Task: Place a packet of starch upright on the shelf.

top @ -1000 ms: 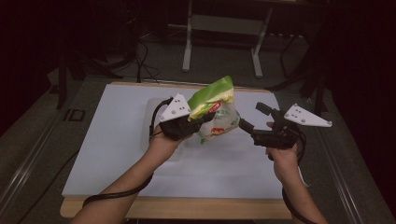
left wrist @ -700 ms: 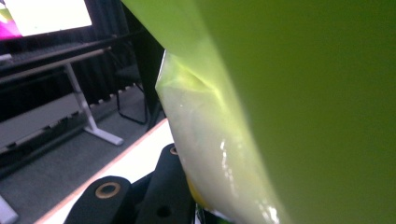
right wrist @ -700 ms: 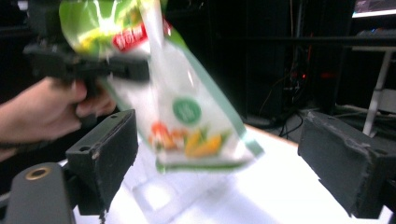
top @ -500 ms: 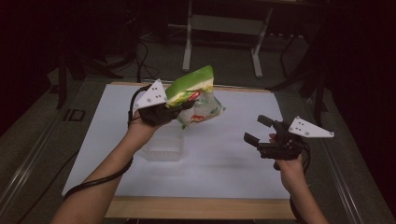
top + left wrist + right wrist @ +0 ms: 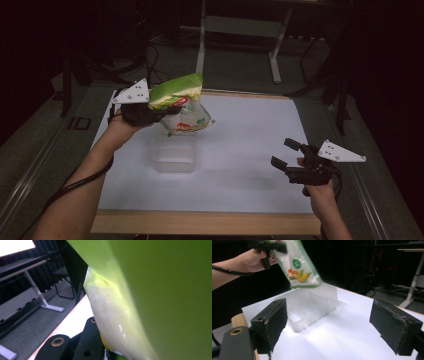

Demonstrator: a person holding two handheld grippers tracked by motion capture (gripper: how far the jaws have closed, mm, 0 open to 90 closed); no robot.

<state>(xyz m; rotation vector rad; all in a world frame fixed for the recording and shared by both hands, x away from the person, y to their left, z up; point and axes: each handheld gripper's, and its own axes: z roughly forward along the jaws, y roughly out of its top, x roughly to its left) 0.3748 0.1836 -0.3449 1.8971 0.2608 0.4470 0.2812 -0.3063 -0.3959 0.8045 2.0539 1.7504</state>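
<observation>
My left gripper (image 5: 167, 106) is shut on the top of a green and clear snack bag (image 5: 184, 105) with a corn picture on it. The bag (image 5: 298, 263) hangs in the air just above a clear plastic container (image 5: 174, 151) that rests on the white table top (image 5: 250, 140). In the left gripper view the bag (image 5: 155, 297) presses close against the lens beside a black jaw. My right gripper (image 5: 285, 153) hovers near the table's right edge, open, nothing between its pads (image 5: 273, 317). The container (image 5: 312, 306) lies ahead of it.
A wooden strip (image 5: 200, 222) borders the table's near edge. A white desk frame (image 5: 240, 30) stands on the dark floor beyond the far edge. Cables trail from both grippers.
My left gripper carried the bag left, to above the container. My right gripper let go of the bag, opened and drew back to the right and toward me.
</observation>
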